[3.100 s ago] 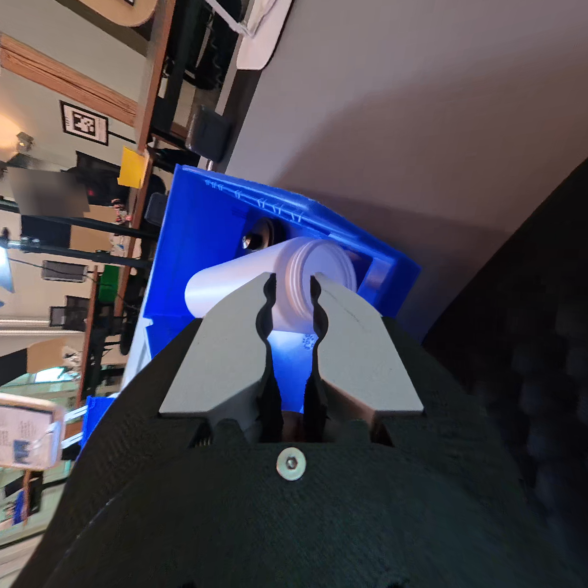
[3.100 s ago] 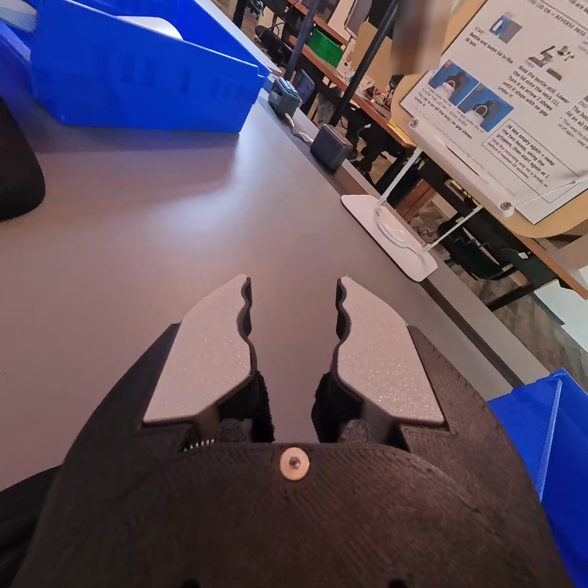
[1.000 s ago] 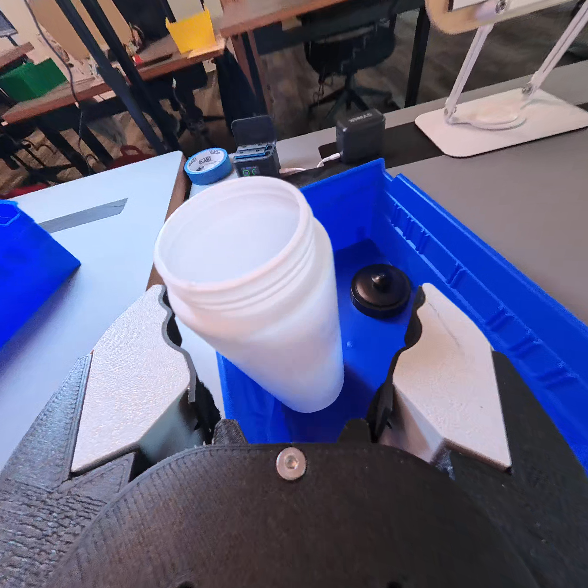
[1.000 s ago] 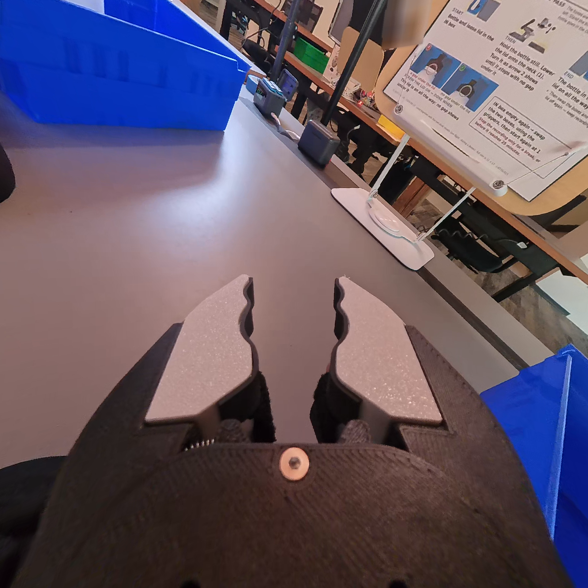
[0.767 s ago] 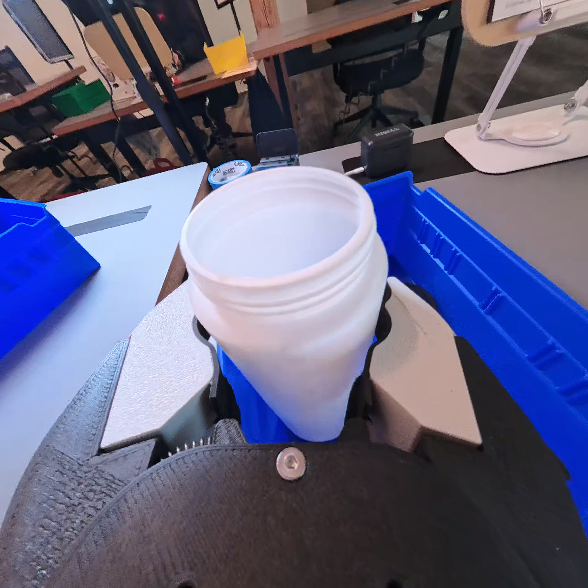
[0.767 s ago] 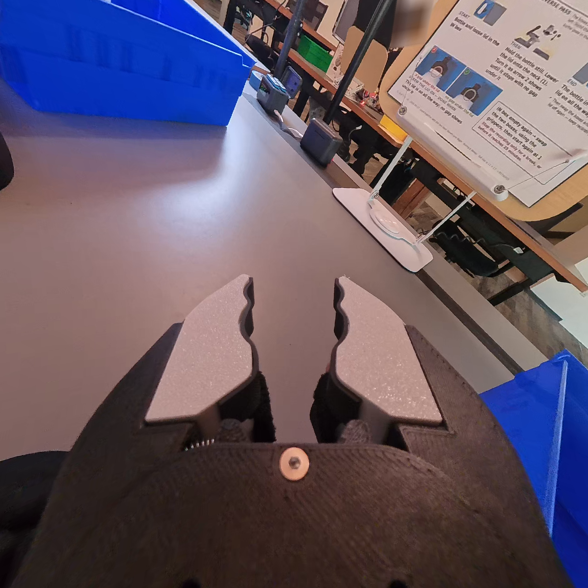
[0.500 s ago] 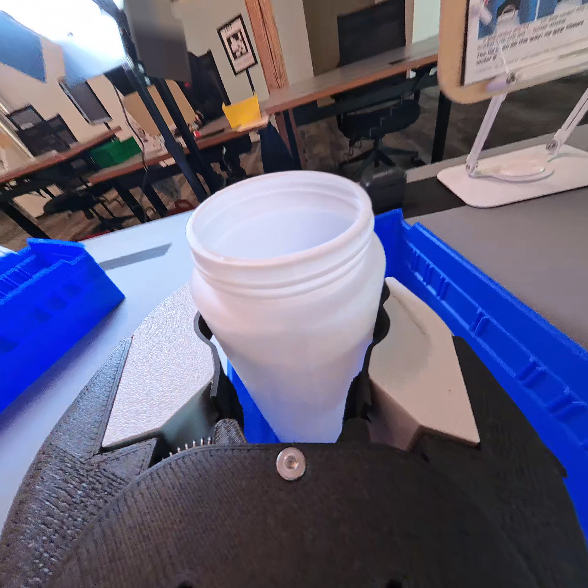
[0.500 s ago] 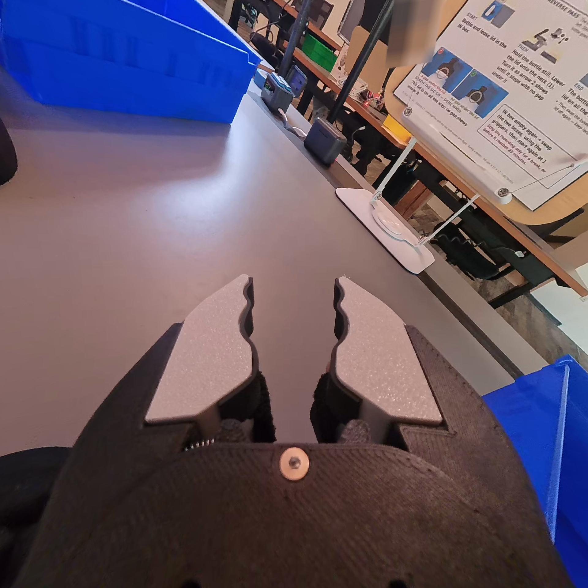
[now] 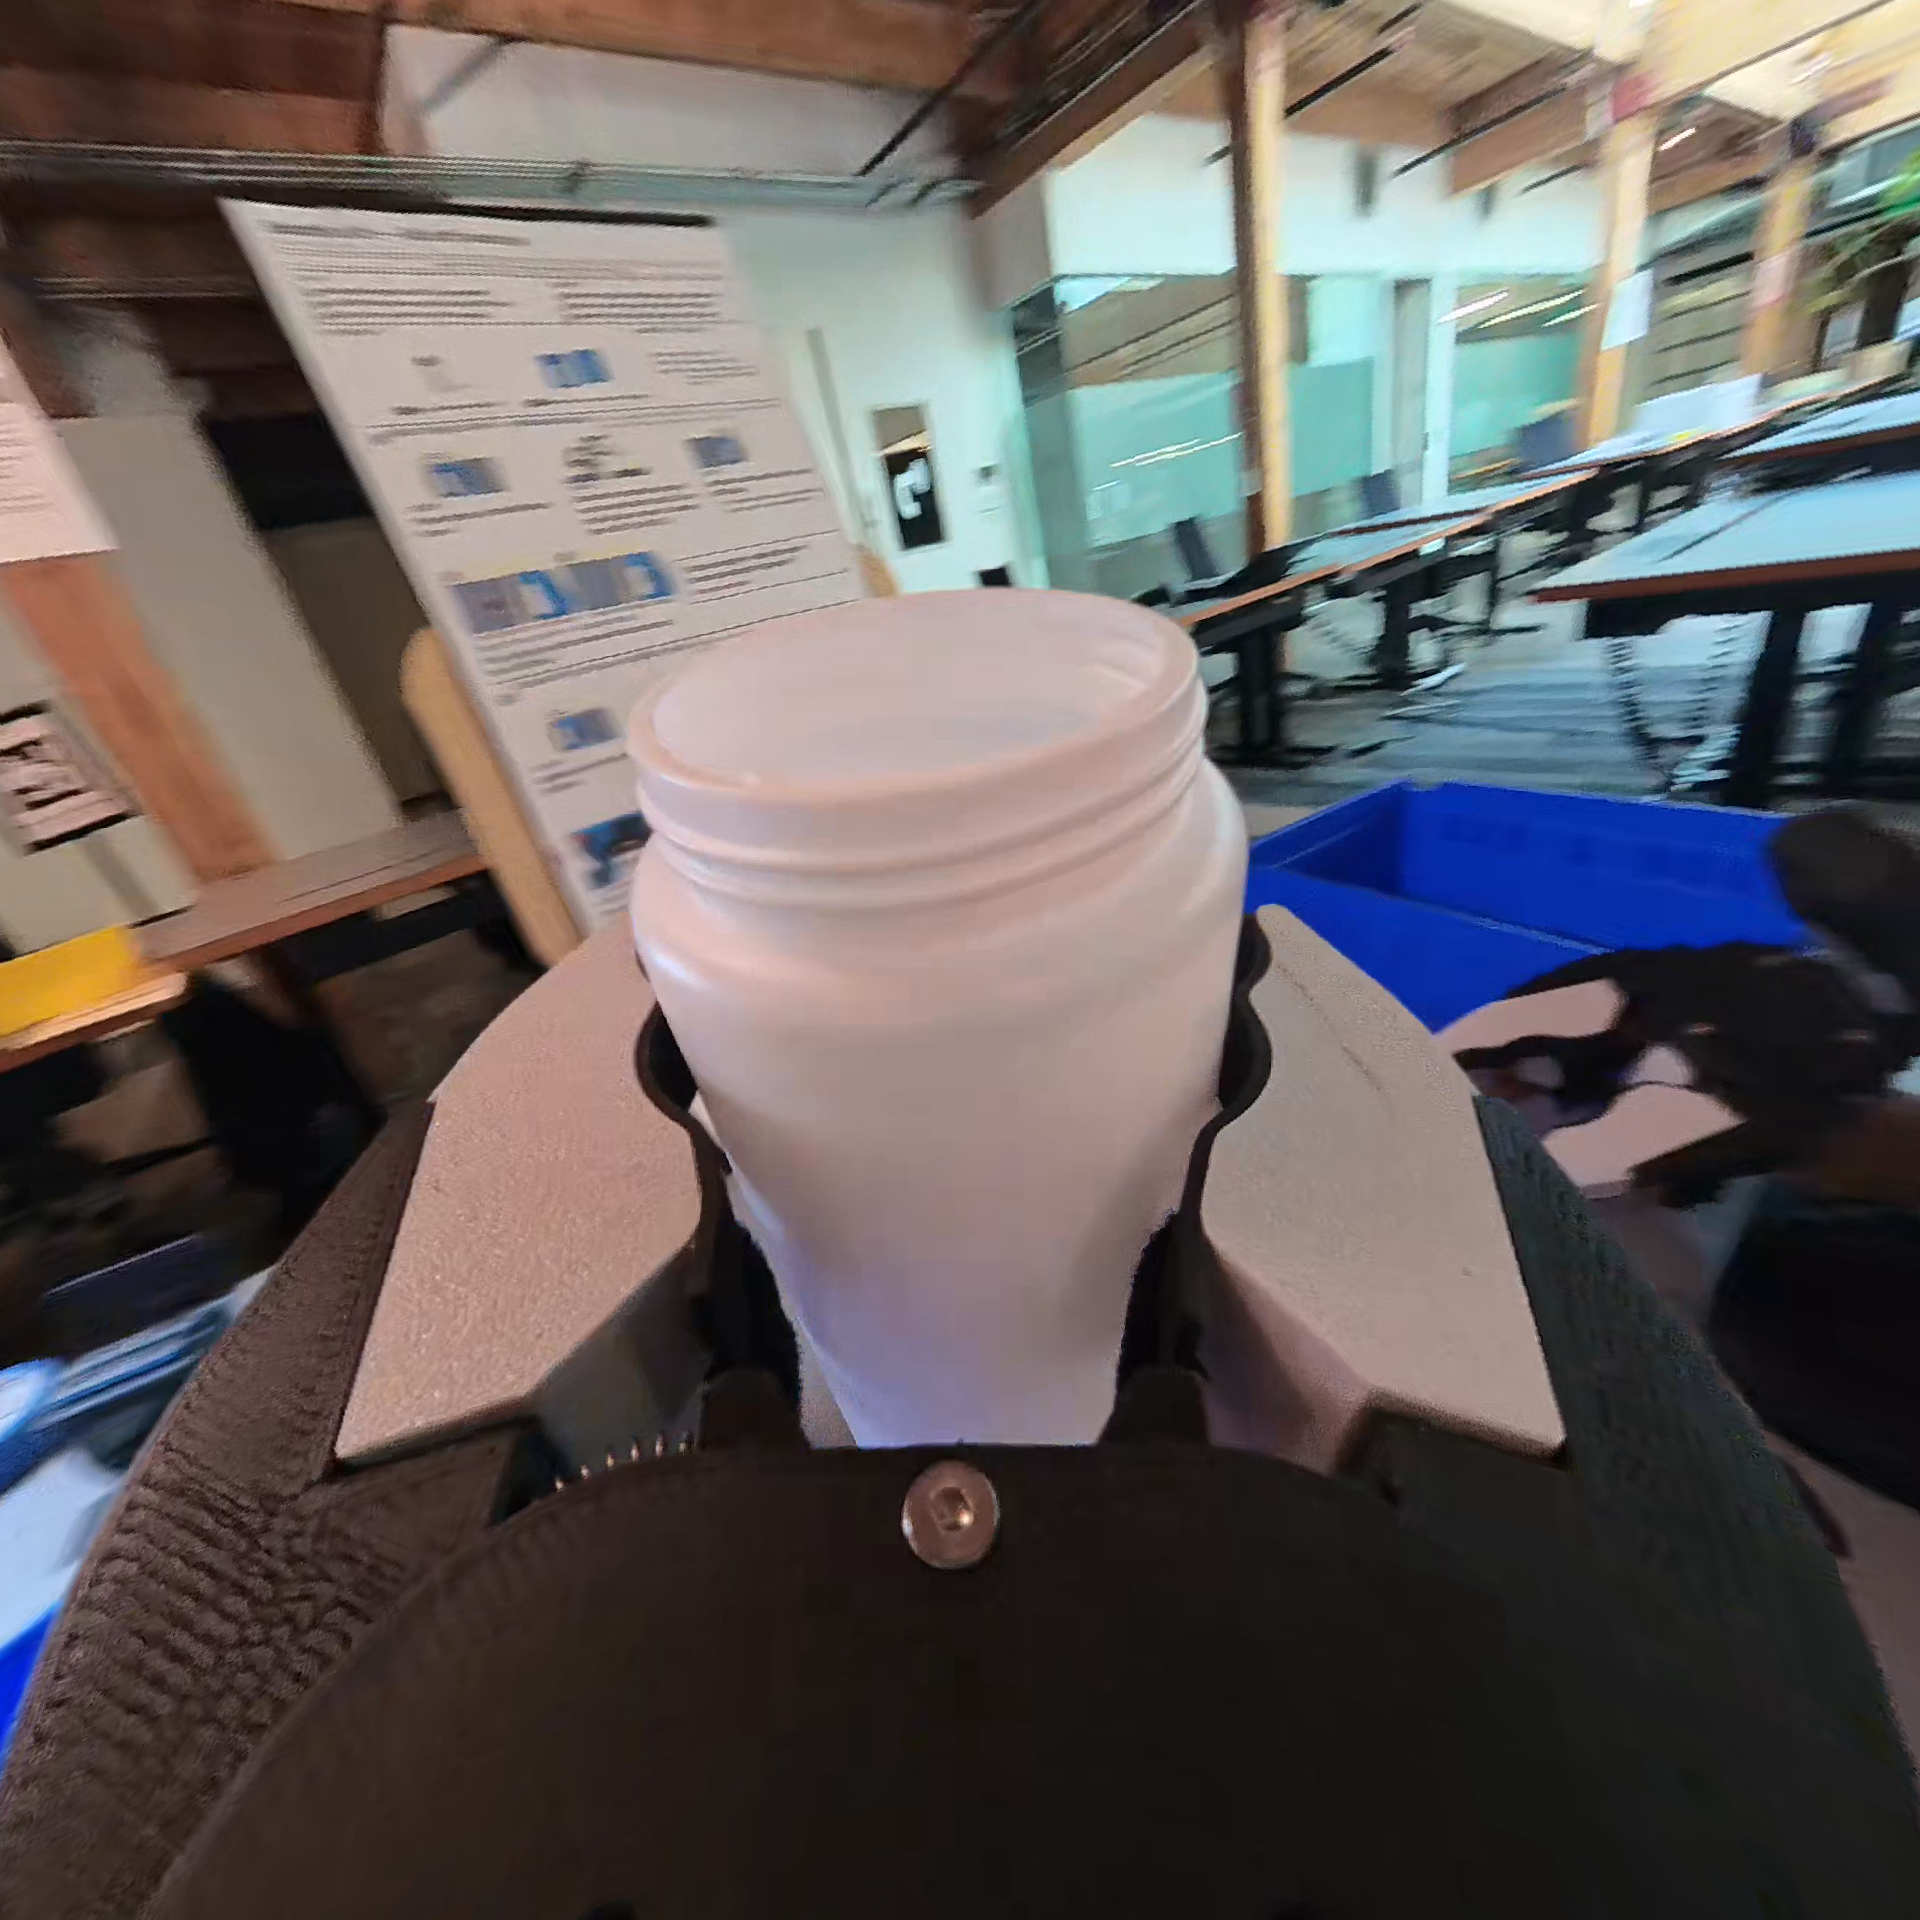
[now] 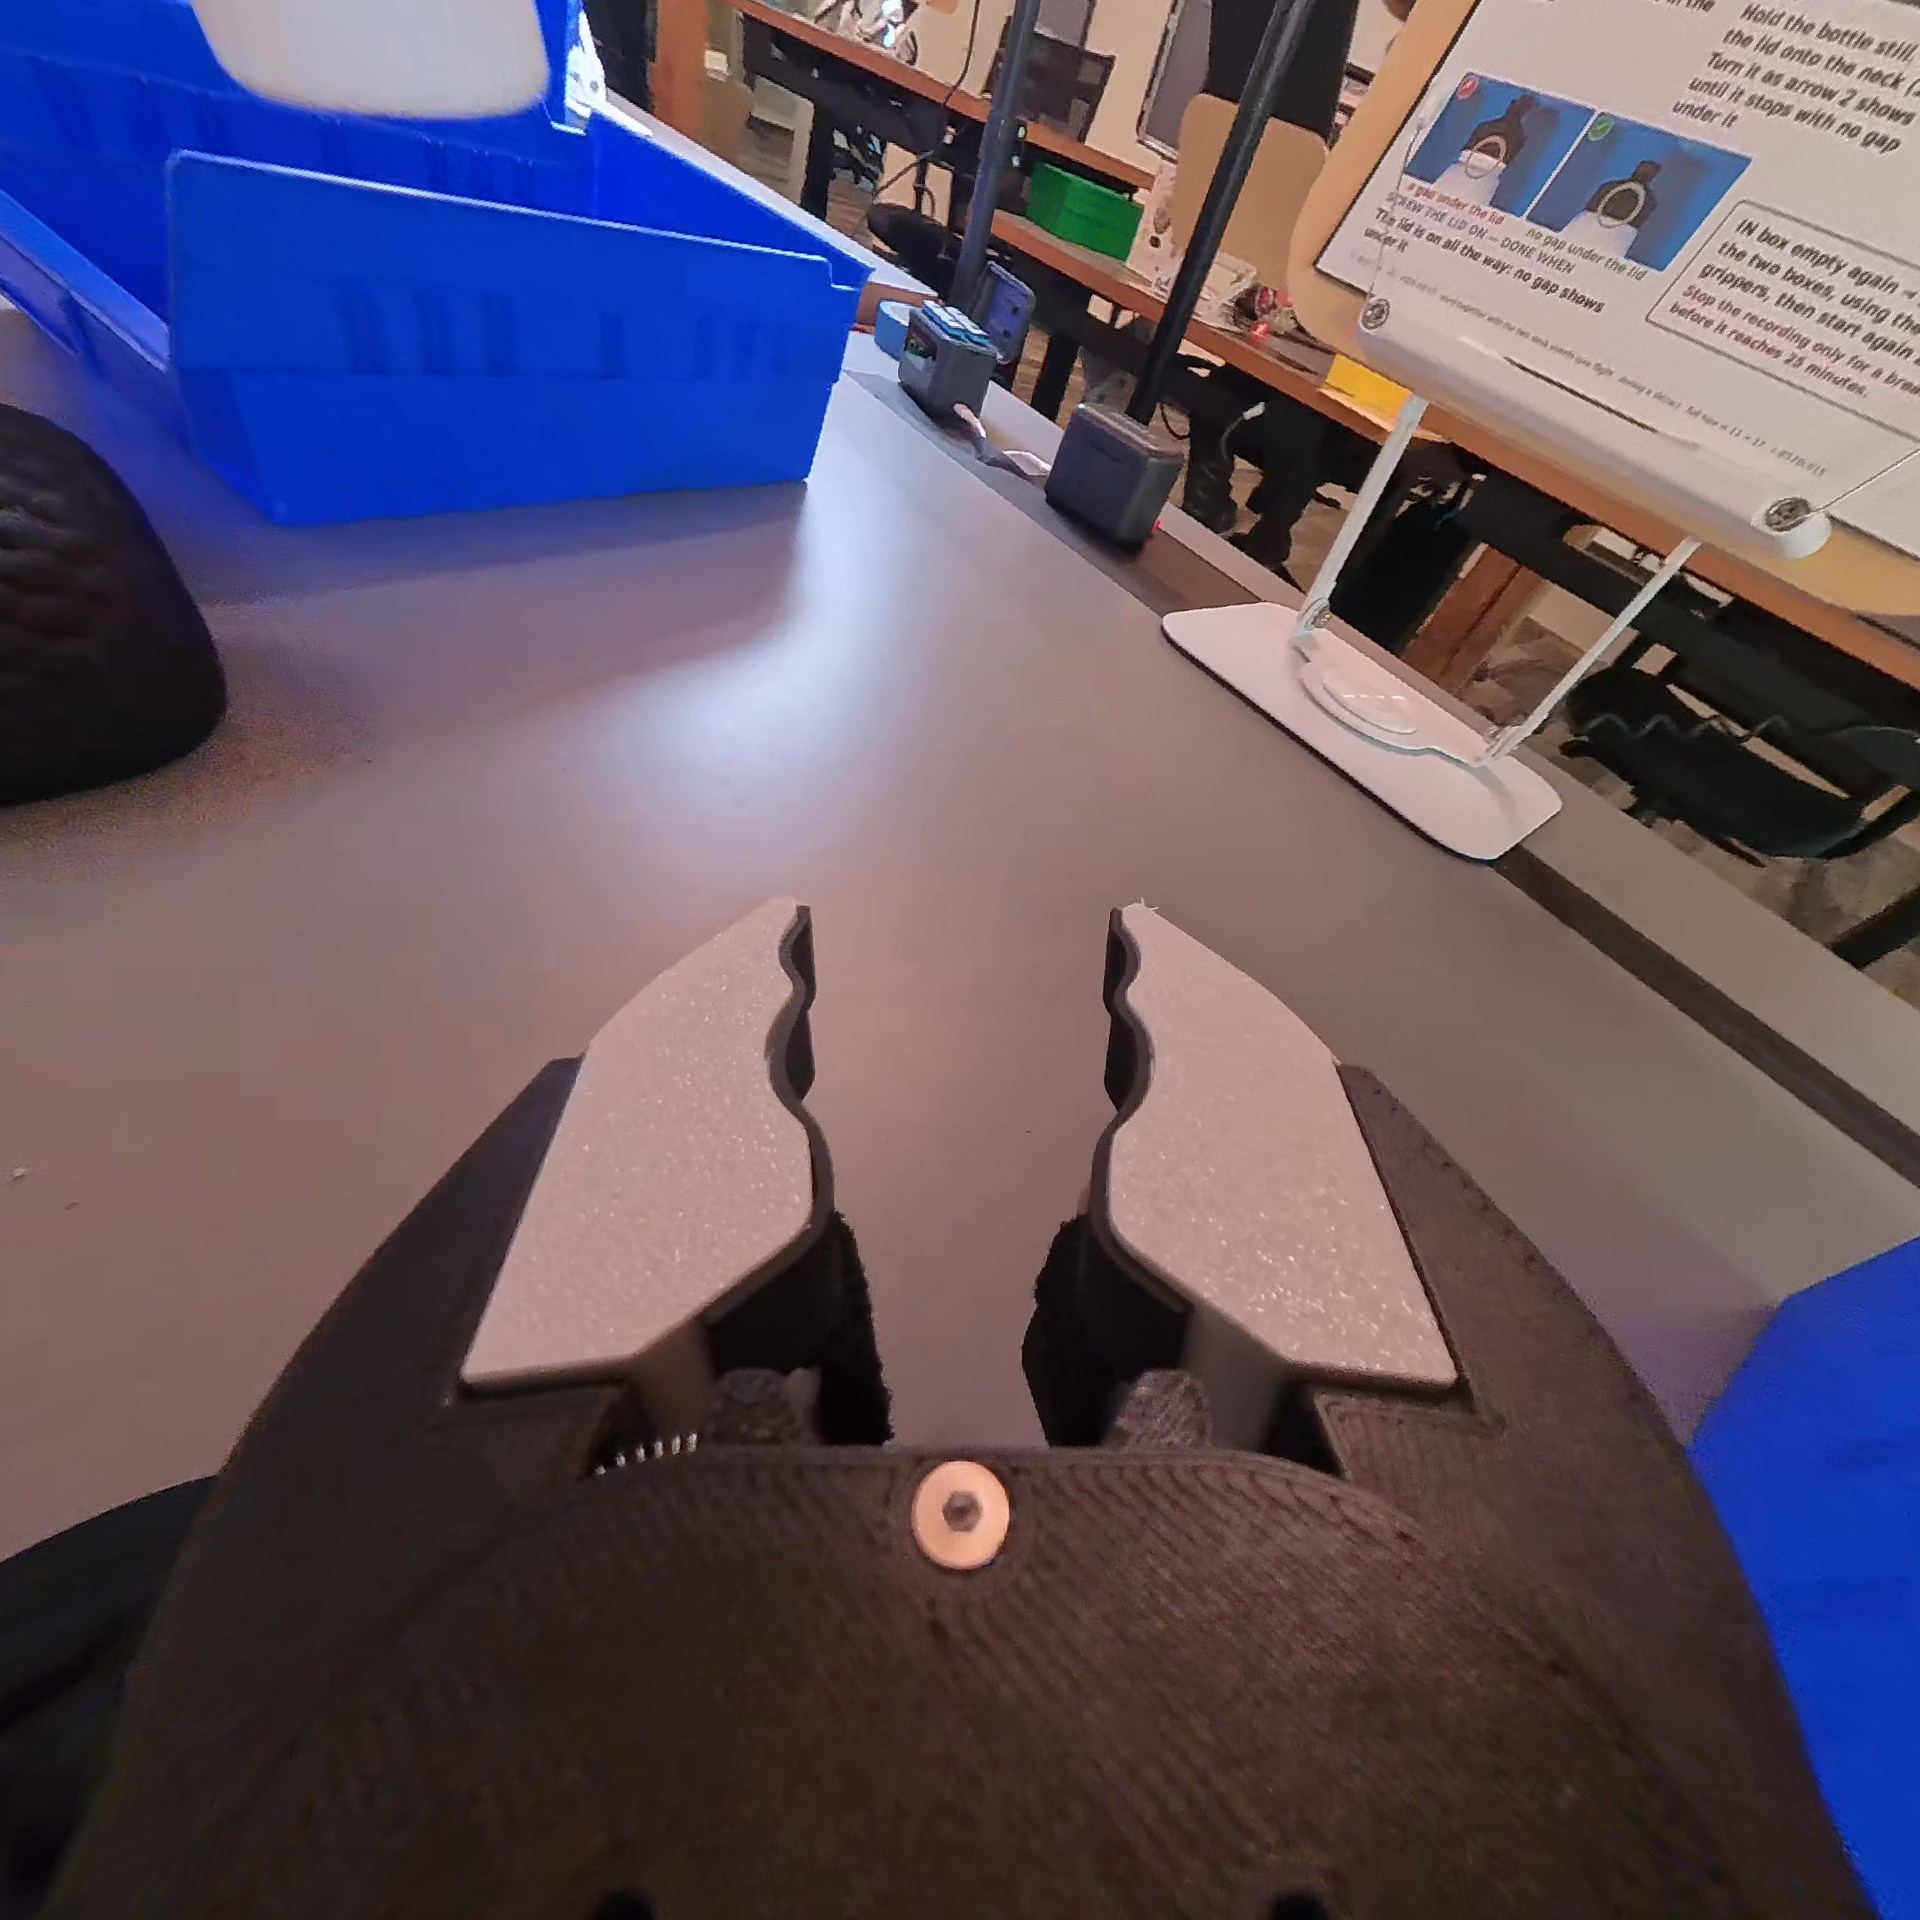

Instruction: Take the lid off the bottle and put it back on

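My left gripper [image 9: 945, 987] is shut on a white plastic bottle [image 9: 935, 935] and holds it upright in the air. The bottle's threaded mouth is open and has no lid on it. The bottle's base also shows blurred at the top left of the right wrist view [image 10: 374, 52]. No lid shows in either view. My right gripper [image 10: 961, 920] is open and empty, low over the grey table [image 10: 727, 748]. It also shows as a dark shape at the right of the left wrist view [image 9: 1849, 1039].
A blue bin [image 10: 468, 343] stands at the far left of the table, another blue bin [image 10: 1829, 1507] at the near right. An instruction board on a white stand [image 10: 1371, 717] and small grey boxes [image 10: 1112, 468] line the far edge. The left gripper's dark body [image 10: 83, 603] is at the left. Some 30 centimetres of space lies between my two pairs of fingers.
My left gripper closed on the bottle, lifted it out of the blue bin and swung it up and to the right. The right gripper stayed open and barely moved.
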A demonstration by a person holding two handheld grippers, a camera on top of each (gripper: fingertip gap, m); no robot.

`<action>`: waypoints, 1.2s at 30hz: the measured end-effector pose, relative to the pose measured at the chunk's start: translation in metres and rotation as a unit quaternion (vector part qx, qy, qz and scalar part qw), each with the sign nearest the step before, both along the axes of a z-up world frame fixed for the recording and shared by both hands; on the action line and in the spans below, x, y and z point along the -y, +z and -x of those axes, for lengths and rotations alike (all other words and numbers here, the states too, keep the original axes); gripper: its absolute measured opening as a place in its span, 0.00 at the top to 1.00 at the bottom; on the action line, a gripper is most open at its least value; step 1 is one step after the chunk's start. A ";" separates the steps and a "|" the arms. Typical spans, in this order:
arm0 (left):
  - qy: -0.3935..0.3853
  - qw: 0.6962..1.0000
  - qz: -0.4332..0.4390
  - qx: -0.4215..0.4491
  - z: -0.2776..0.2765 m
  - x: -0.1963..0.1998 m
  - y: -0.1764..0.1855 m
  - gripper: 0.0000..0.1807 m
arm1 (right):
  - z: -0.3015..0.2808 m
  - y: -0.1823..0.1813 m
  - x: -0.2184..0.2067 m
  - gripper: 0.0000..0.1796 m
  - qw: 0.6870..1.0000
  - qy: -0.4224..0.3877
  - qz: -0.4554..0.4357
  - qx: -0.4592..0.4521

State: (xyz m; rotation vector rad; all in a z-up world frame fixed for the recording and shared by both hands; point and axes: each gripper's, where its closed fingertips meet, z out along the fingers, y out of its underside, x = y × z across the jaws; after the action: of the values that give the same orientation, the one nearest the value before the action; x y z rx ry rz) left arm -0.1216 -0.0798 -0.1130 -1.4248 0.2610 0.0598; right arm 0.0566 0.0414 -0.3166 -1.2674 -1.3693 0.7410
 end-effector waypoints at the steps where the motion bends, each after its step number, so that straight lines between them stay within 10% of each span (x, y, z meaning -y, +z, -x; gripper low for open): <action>1: -0.028 1.000 -0.001 0.007 -0.018 -0.006 -0.003 0.44 | 0.000 0.000 0.001 0.69 1.000 0.005 0.007 -0.002; 18: -0.123 0.985 0.112 0.041 -0.107 -0.097 -0.130 0.44 | -0.002 0.002 0.006 0.60 0.996 0.042 0.077 -0.026; 36: -0.136 0.990 0.046 0.013 -0.103 -0.060 -0.093 0.32 | -0.002 -0.002 0.008 0.57 0.995 0.051 0.089 -0.019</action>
State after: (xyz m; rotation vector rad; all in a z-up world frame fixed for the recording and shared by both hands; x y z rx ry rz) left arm -0.0190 -0.0193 -0.2063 -1.4687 0.4377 -0.1961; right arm 0.0584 0.0334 -0.3184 -1.3214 -1.3689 0.9700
